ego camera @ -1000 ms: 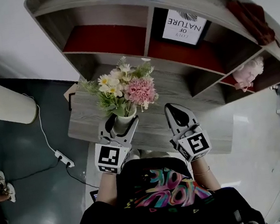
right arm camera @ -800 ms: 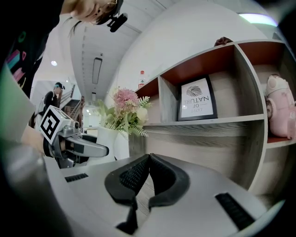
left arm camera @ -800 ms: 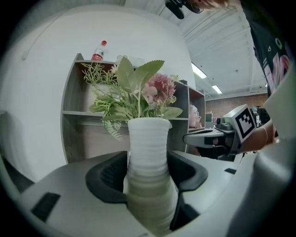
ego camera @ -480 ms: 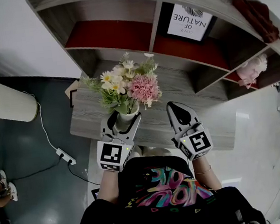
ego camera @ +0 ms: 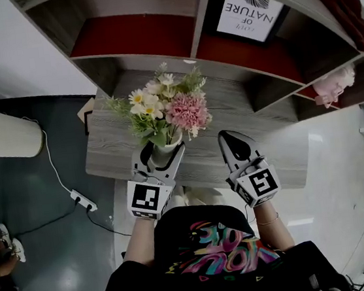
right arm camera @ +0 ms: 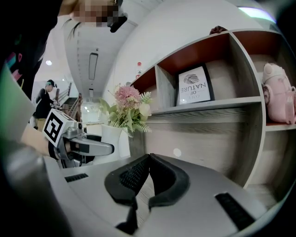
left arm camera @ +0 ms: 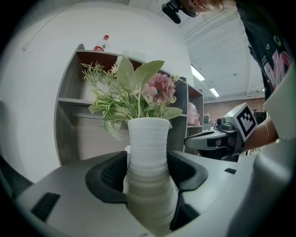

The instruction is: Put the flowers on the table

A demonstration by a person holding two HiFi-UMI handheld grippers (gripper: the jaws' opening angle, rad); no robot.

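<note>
White ribbed vase (left arm camera: 147, 139) clamped at its lower body by the left gripper (ego camera: 160, 159), both dark pads pressed against its sides. Upright, with pink, white and yellow flowers (ego camera: 169, 109) and green leaves spilling from its mouth. Positioned over the near edge of the grey wood-grain bench (ego camera: 110, 150); cannot tell whether the base touches the top. Just to the right, the right gripper (ego camera: 235, 147), clenched on nothing, jaw tips together, pointing toward the far shelf unit (ego camera: 146, 11). On those shelves, a framed print (ego camera: 249, 13) and, farther right, a pink plush toy (ego camera: 334, 83).
</note>
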